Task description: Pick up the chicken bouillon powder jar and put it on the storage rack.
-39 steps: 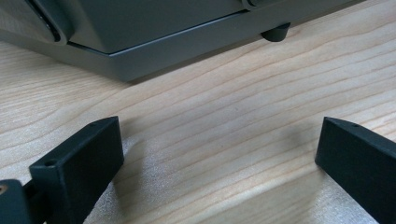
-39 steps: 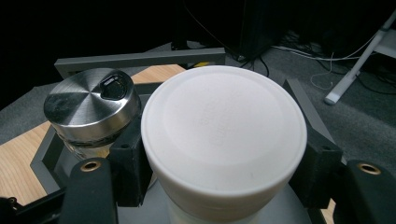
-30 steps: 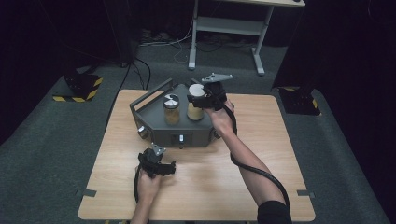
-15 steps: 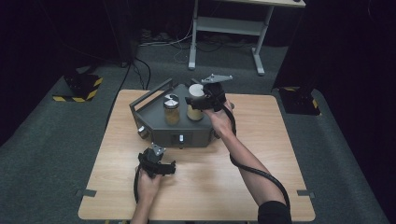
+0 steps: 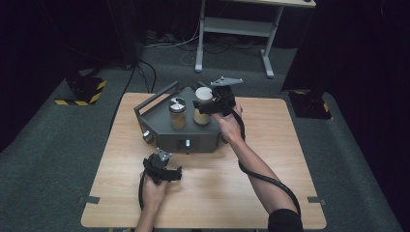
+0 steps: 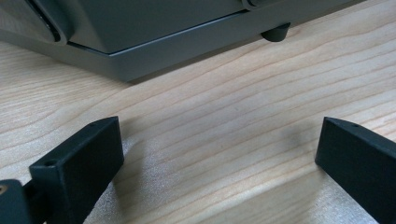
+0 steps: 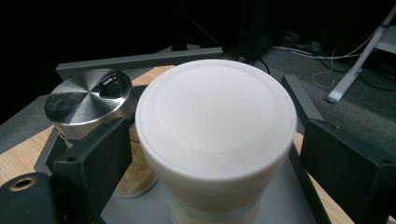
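A grey angular tray (image 5: 193, 136) stands on the wooden table (image 5: 270, 159) and carries two jars of tan powder. The white-lidded jar (image 5: 202, 116) (image 7: 215, 116) stands between the jaws of my right gripper (image 5: 205, 104) (image 7: 215, 156). Those jaws have just been opening, and a slim gap shows on each side of the lid. A steel-lidded jar (image 5: 177, 113) (image 7: 86, 100) stands just left of it. My left gripper (image 5: 163, 167) (image 6: 217, 154) rests low on the table in front of the tray (image 6: 154, 28), open, with bare wood between its jaws.
The tray has a raised rail (image 5: 155, 99) along its back left and knobs on its front face (image 5: 148, 138). Bare table lies to the right of the tray and along the near edge. Beyond the table are a dark floor, cables and a white desk frame (image 5: 232, 29).
Both hands stay in place. The right gripper's jaws have parted around the white-lidded jar, which stands where it was on the tray.
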`<state>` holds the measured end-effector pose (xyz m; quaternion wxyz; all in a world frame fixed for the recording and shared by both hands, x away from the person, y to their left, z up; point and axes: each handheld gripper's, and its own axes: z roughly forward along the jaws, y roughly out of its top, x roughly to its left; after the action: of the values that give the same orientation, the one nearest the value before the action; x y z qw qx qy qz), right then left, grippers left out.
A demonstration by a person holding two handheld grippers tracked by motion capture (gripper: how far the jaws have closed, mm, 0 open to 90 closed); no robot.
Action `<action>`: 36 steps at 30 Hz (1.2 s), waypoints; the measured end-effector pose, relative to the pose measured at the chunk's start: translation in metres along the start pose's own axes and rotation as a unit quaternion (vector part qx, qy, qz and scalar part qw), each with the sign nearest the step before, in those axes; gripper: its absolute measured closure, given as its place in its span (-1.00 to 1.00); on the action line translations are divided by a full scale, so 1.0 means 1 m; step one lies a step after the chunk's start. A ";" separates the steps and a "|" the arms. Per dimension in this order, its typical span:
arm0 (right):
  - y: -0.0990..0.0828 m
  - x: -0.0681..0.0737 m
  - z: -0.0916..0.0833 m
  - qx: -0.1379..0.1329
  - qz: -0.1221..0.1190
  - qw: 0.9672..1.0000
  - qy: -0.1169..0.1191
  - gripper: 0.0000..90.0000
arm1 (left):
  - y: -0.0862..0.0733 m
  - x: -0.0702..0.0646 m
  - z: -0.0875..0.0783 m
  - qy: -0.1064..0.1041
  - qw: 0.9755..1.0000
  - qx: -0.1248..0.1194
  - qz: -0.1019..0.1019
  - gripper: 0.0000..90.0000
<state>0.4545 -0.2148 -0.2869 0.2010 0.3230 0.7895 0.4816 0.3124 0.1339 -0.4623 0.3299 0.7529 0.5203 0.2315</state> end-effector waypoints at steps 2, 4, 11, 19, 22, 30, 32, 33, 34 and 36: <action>-0.002 -0.001 -0.002 -0.001 0.001 1.000 0.000 -0.82 | 0.000 0.000 0.000 0.000 1.000 0.000 0.000 -0.98; -0.003 -0.003 -0.003 -0.002 0.000 1.000 0.002 -0.83 | 0.000 0.000 0.000 0.000 1.000 0.000 0.000 -0.98; -0.009 -0.008 -0.010 -0.007 0.001 1.000 0.007 -0.84 | 0.000 0.000 0.000 0.000 1.000 0.000 -0.001 -0.98; -0.022 -0.016 -0.023 -0.016 0.004 1.000 0.010 -0.84 | 0.000 0.000 0.000 0.000 1.000 0.000 0.000 -0.98; -0.029 -0.019 -0.032 -0.021 0.003 1.000 0.010 -0.84 | 0.000 0.000 0.000 0.000 1.000 0.000 0.000 -0.98; -0.044 -0.024 -0.048 -0.032 0.005 0.999 0.011 -0.83 | 0.000 0.000 0.000 0.000 1.000 0.000 0.000 -0.98; -0.051 -0.026 -0.054 -0.036 0.007 0.999 0.010 -0.83 | 0.000 0.000 0.000 0.000 1.000 0.000 0.000 -0.98; -0.053 -0.027 -0.056 -0.037 0.008 0.999 0.010 -0.83 | 0.000 0.000 0.000 0.000 1.000 0.000 0.000 -0.98; -0.056 -0.028 -0.059 -0.038 0.010 0.999 0.009 -0.83 | 0.000 0.000 0.000 0.000 1.000 0.000 0.000 -0.98; -0.062 -0.030 -0.063 -0.038 0.013 0.999 0.008 -0.83 | 0.000 0.000 0.000 0.000 1.000 0.000 0.000 -0.98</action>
<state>0.4166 -0.2954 -0.3130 0.2007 0.3218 0.7678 0.5164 0.3125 0.1340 -0.4624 0.3299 0.7531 0.5202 0.2312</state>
